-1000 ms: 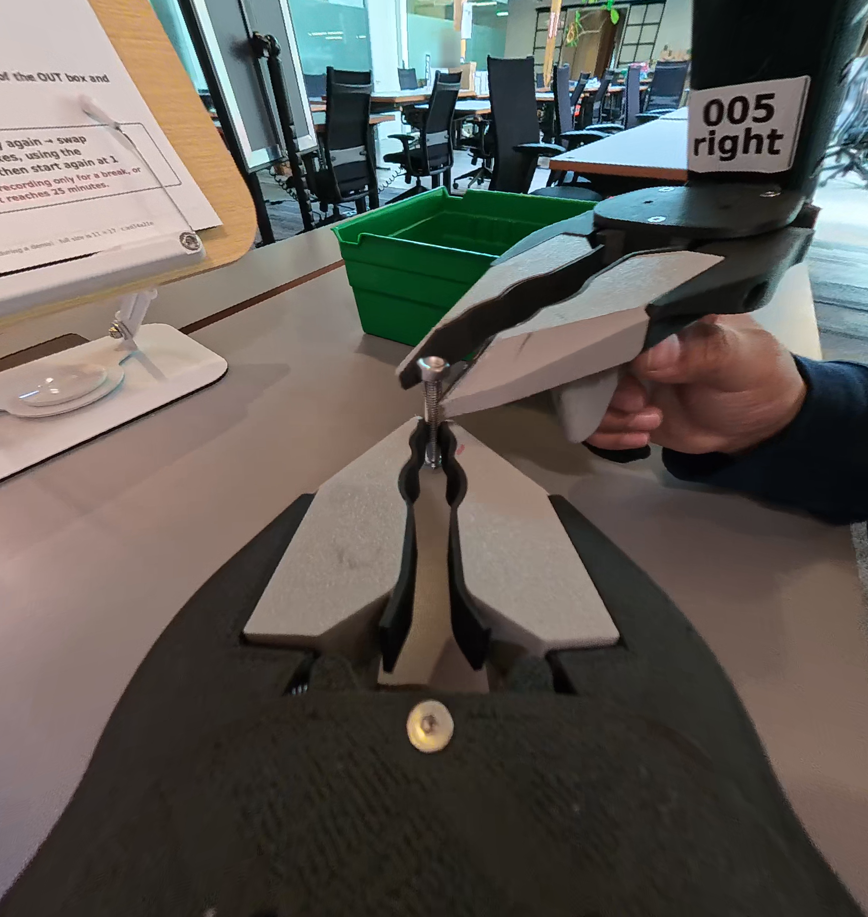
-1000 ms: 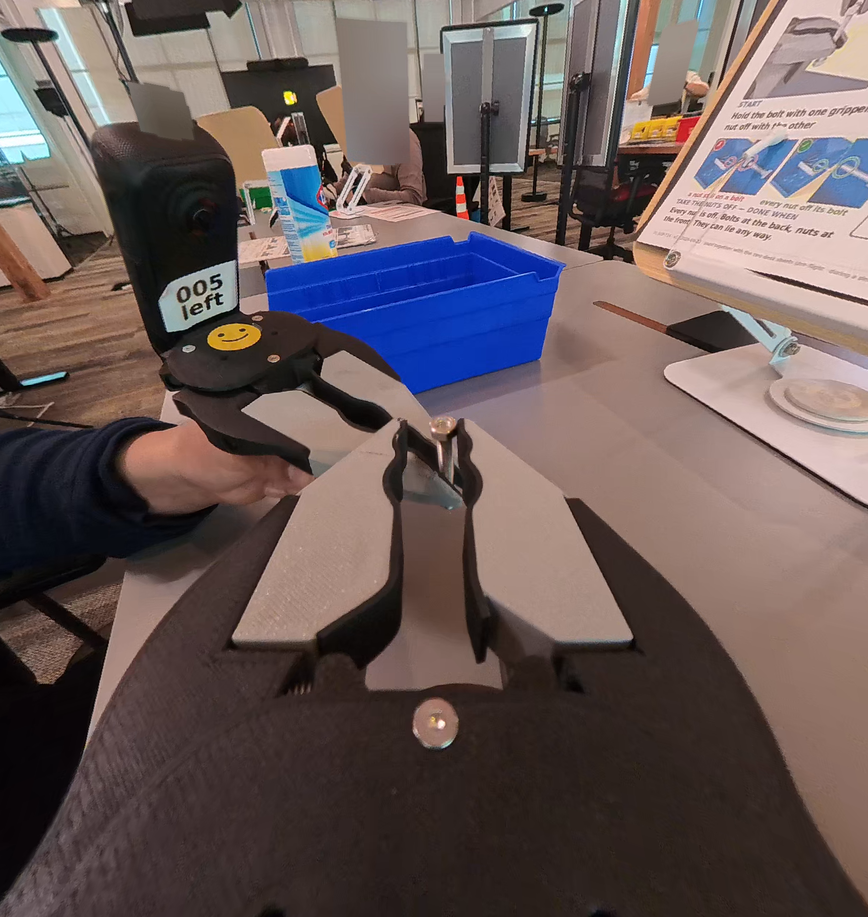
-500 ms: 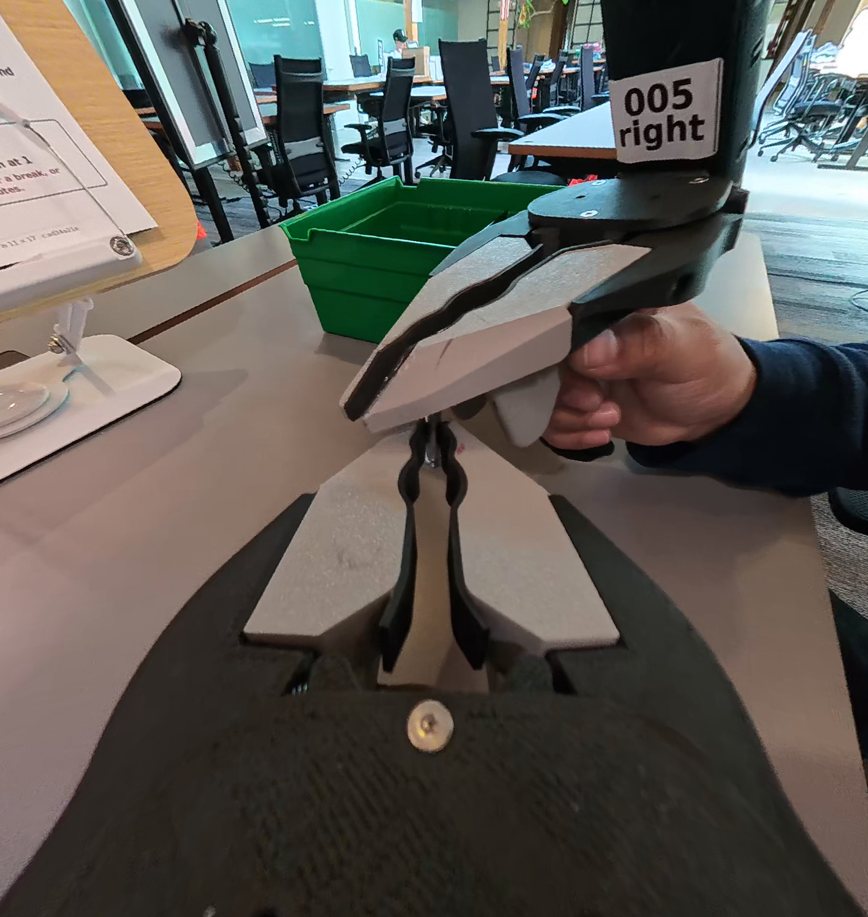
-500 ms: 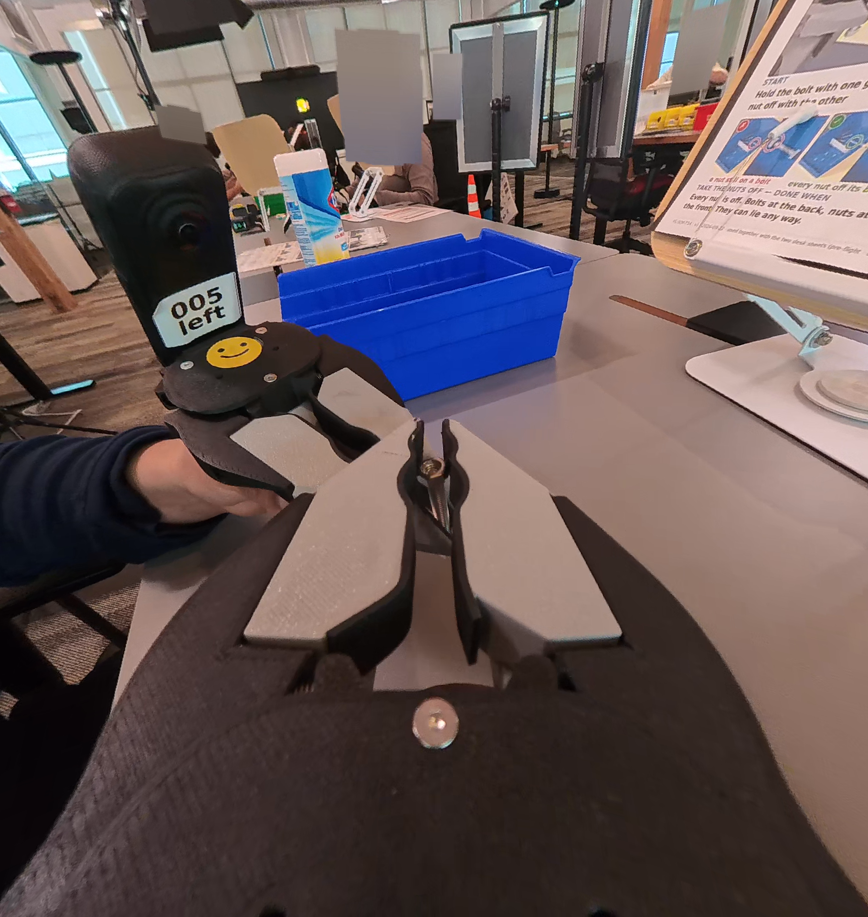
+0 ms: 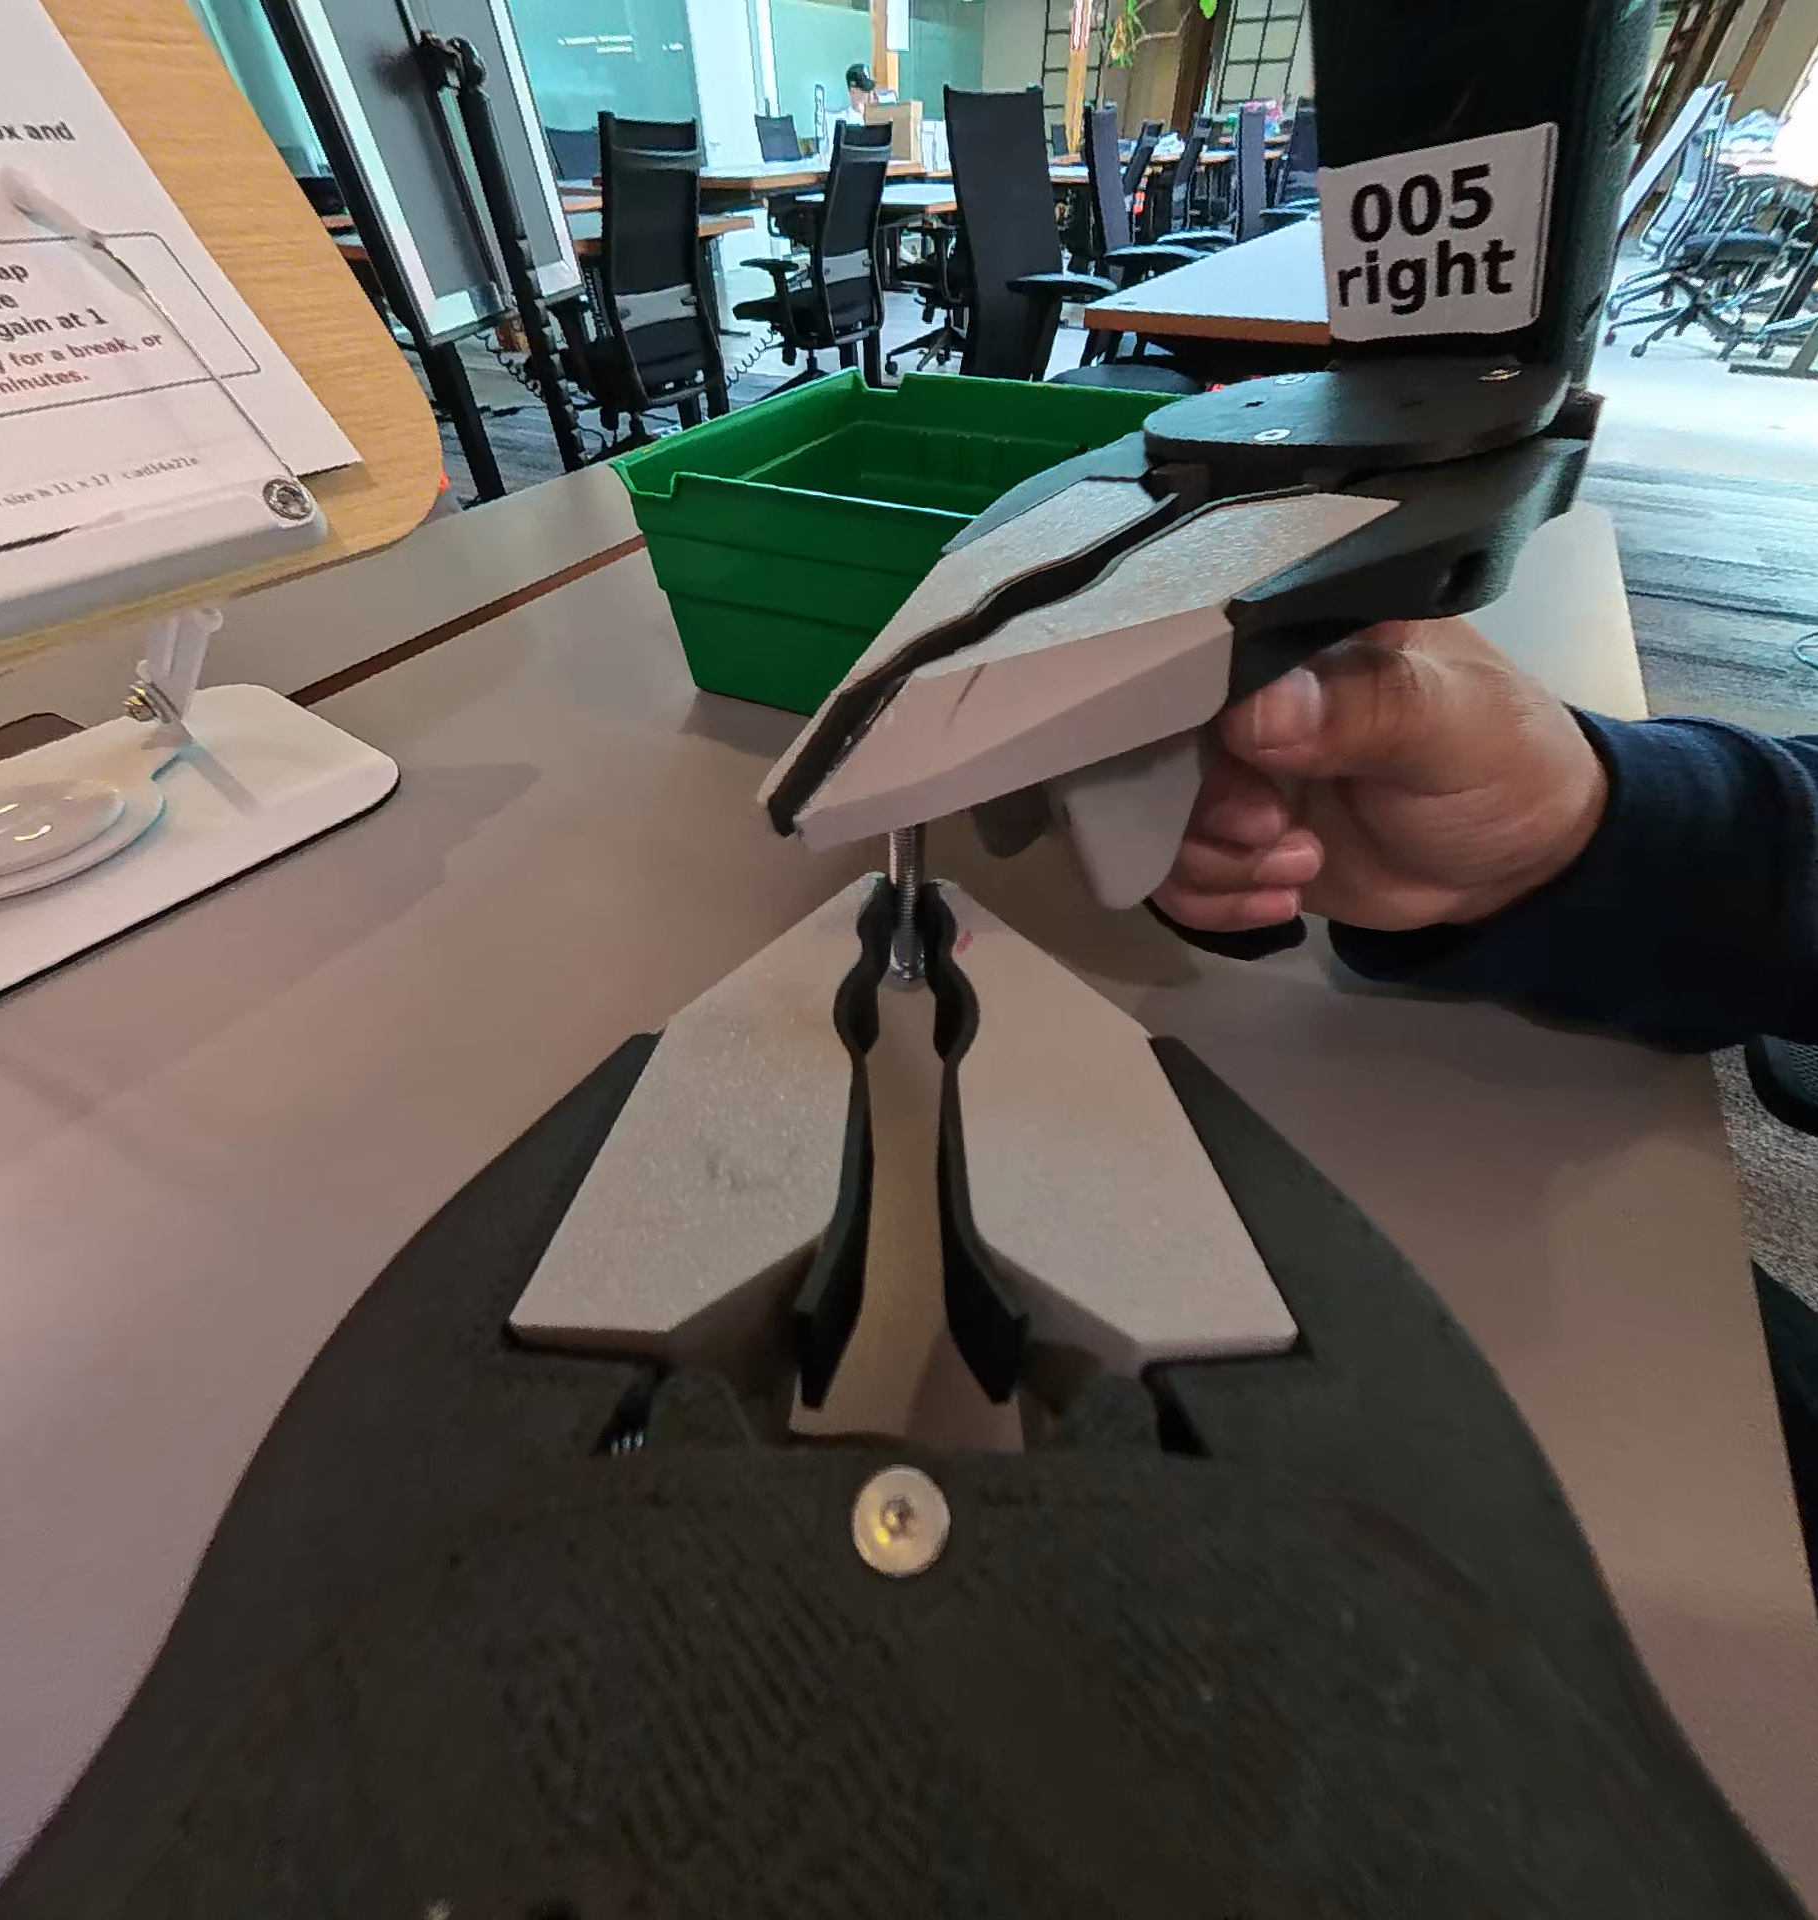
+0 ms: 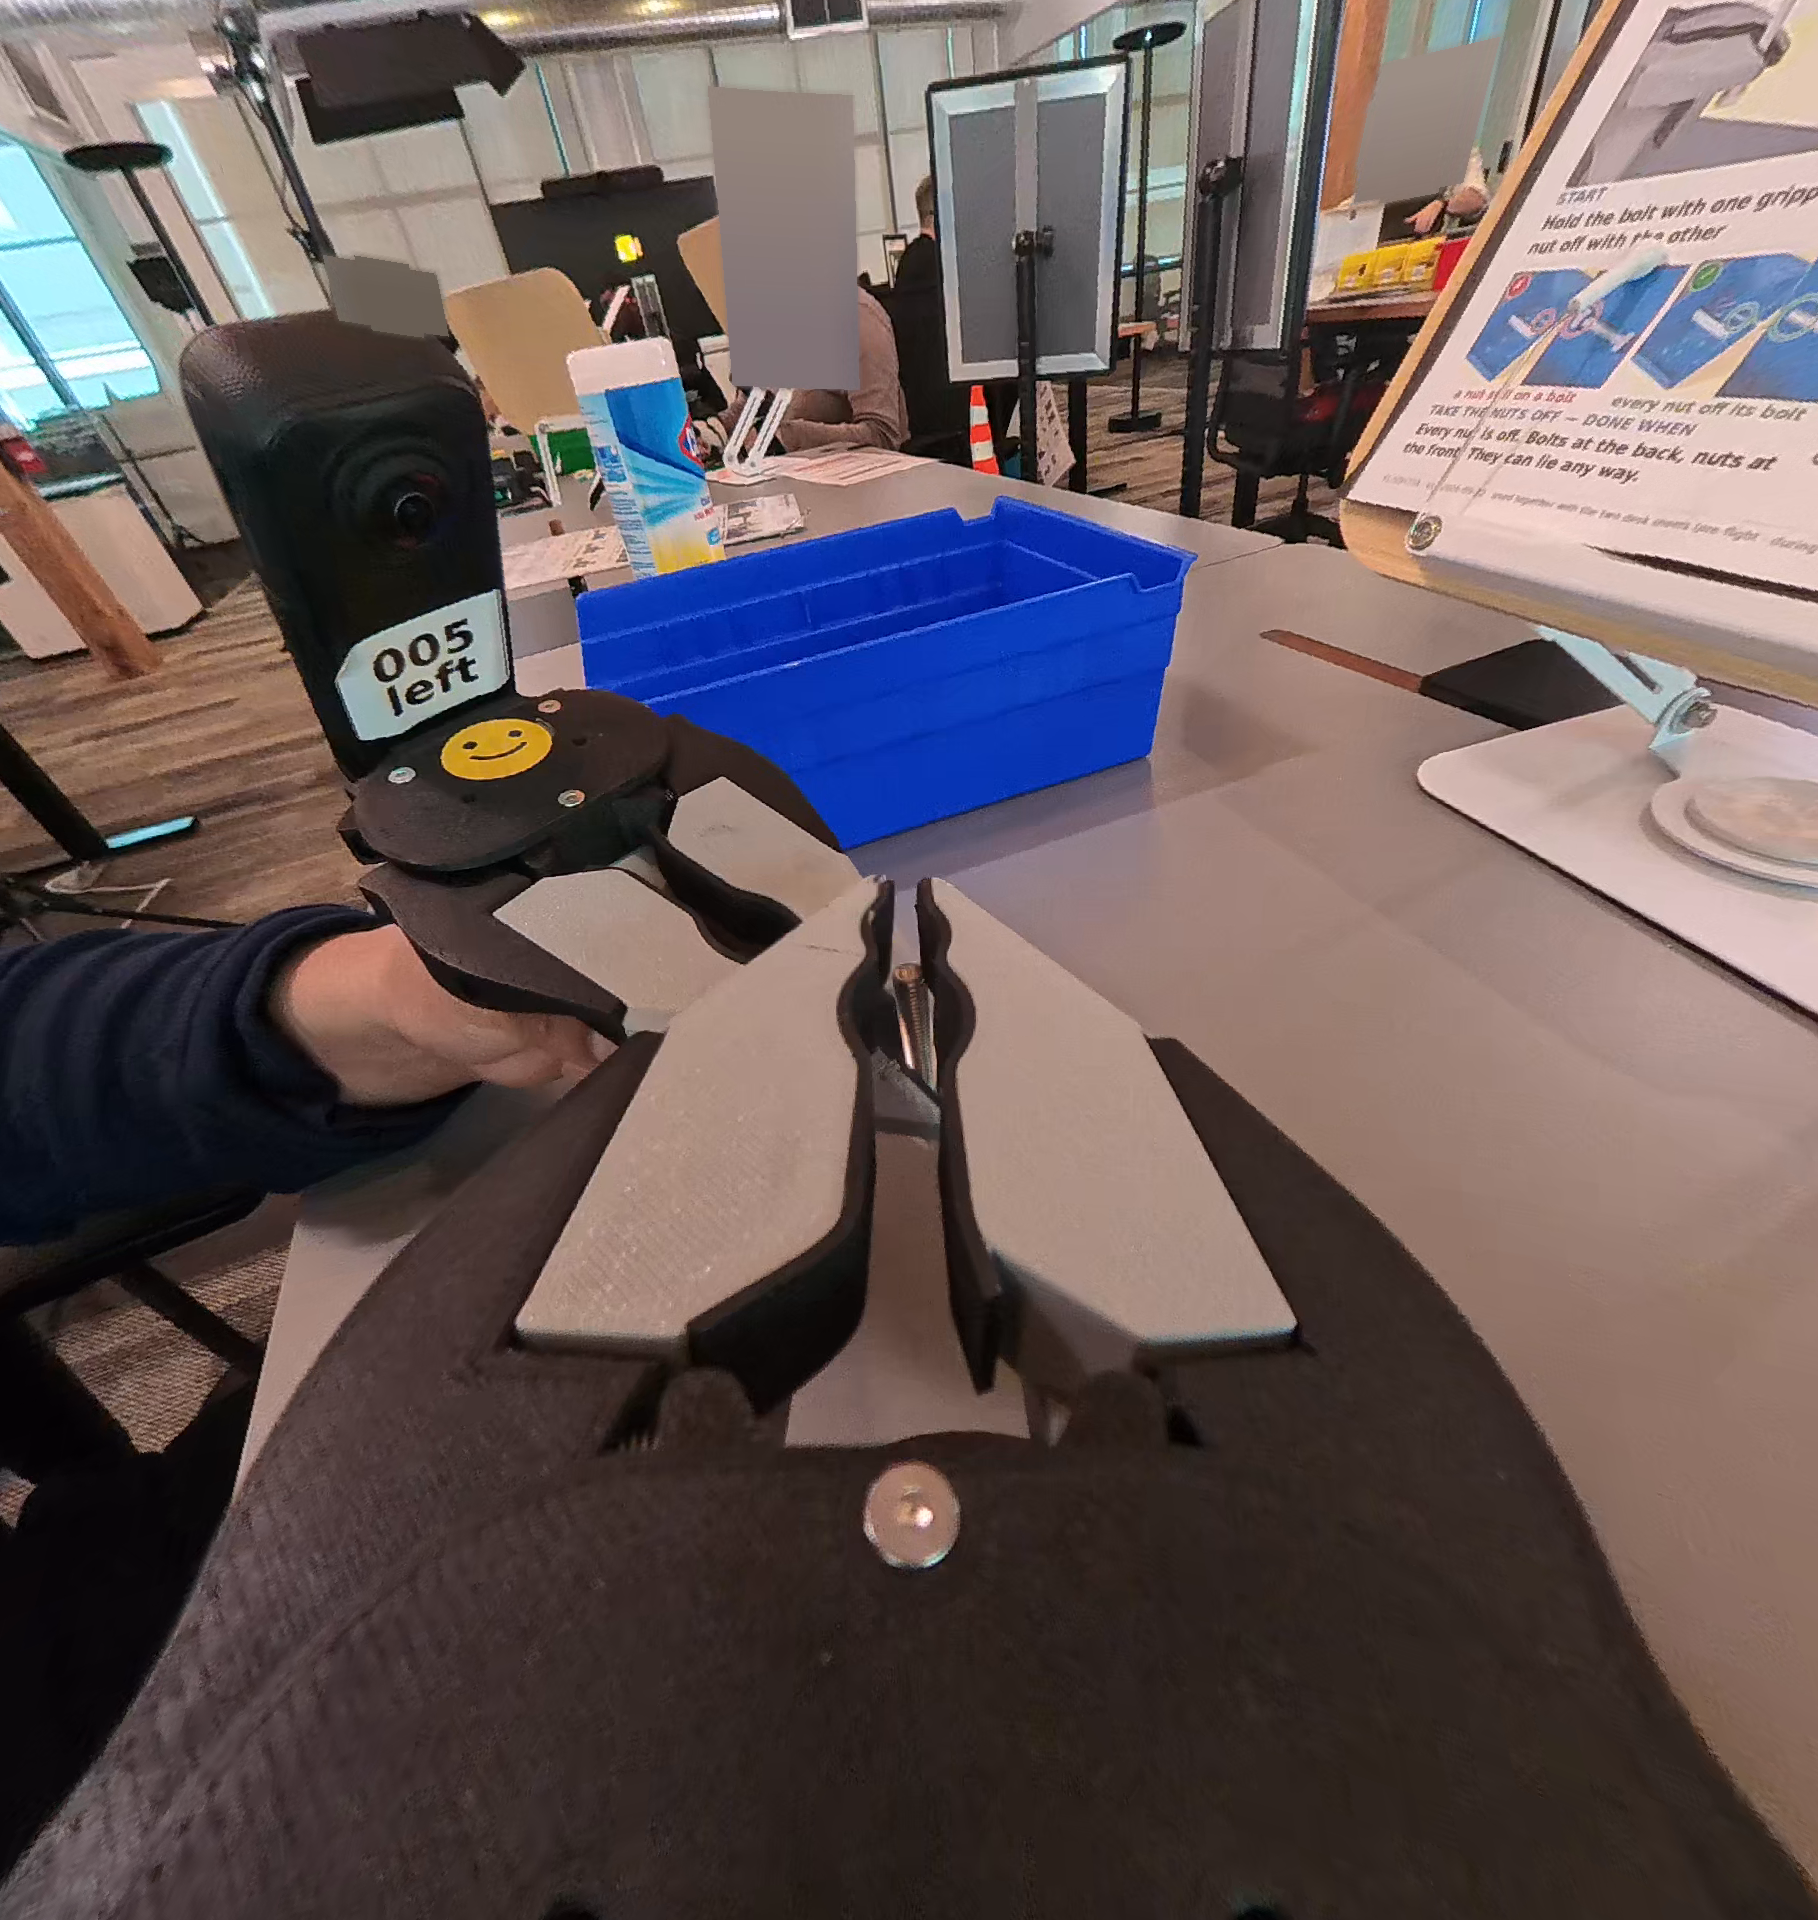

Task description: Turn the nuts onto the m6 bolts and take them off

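A silver M6 bolt [image 5: 903, 864] stands upright above the grey table [image 5: 313, 1091]. My left gripper [image 5: 903, 909] is shut on the bolt's lower end. A silver bit [image 5: 907, 971] shows between its pads; I cannot tell if it is a nut. My right gripper [image 5: 786, 819] comes in from the right, shut over the bolt's top and hiding the head. In the right wrist view my right gripper [image 6: 905, 899] has its tips nearly touching, with the bolt [image 6: 913, 1023] in the notch behind them. The left gripper's body [image 6: 500, 774] is at the left.
A green bin [image 5: 780, 582] stands behind the grippers in the left wrist view, and a blue bin [image 6: 884, 675] in the right wrist view. A tilted instruction board on a white stand [image 5: 105, 436] [image 6: 1663, 395] sits at the table's side. A wipes canister [image 6: 643, 457] is farther back. Some 4 cm of space lies between my two pairs of fingers.
The right gripper's jaws were open around the bolt head; they have closed over it. The right gripper now sits slightly higher, with a stretch of thread showing below it. The left gripper kept its hold.
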{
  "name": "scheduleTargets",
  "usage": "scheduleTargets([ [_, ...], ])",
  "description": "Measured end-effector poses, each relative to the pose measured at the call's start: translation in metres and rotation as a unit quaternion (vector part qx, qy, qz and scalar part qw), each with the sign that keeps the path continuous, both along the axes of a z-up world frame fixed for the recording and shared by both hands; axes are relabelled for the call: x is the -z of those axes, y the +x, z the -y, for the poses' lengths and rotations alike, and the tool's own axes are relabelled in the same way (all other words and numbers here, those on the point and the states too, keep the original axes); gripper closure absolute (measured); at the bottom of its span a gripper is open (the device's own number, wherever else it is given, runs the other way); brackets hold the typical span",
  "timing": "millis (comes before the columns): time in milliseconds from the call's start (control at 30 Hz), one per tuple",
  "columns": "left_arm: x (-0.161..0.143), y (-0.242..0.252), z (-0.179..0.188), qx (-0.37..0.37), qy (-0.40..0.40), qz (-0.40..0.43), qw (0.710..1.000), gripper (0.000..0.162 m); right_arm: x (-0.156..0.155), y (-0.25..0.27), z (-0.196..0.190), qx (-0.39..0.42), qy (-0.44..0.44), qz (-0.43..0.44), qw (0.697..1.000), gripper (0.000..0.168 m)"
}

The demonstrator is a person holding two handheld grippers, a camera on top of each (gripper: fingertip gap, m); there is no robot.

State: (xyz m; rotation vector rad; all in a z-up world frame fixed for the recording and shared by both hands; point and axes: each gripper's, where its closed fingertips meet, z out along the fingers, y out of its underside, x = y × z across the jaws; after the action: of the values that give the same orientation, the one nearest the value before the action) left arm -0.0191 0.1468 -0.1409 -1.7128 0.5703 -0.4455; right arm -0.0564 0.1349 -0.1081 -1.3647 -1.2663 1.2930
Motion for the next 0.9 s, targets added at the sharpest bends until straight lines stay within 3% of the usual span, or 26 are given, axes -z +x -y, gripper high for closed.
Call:
scheduleTargets([
  [233,0.003,-0.009,-0.005,-0.022,-0.007,0.002,1.0,0.158,-0.005,0.005,-0.01,0.02,0.006,-0.009,1.0,0.165],
  [400,0.008,-0.017,-0.01,-0.042,-0.018,-0.003,0.999,0.158,0.008,0.004,-0.023,0.036,-0.014,0.0,0.999,0.16],
  [533,0.015,-0.027,-0.016,-0.067,-0.023,-0.019,0.997,0.158,-0.006,0.011,-0.024,0.057,0.047,-0.015,0.997,0.159],
  [667,0.015,-0.038,-0.018,-0.082,-0.025,-0.012,0.996,0.158,-0.021,0.04,0.013,-0.007,0.051,0.006,0.999,0.153],
  [900,0.005,-0.043,-0.016,-0.087,-0.017,0.006,0.996,0.159,0.056,0.113,0.101,-0.139,0.034,0.228,0.963,0.152],
])
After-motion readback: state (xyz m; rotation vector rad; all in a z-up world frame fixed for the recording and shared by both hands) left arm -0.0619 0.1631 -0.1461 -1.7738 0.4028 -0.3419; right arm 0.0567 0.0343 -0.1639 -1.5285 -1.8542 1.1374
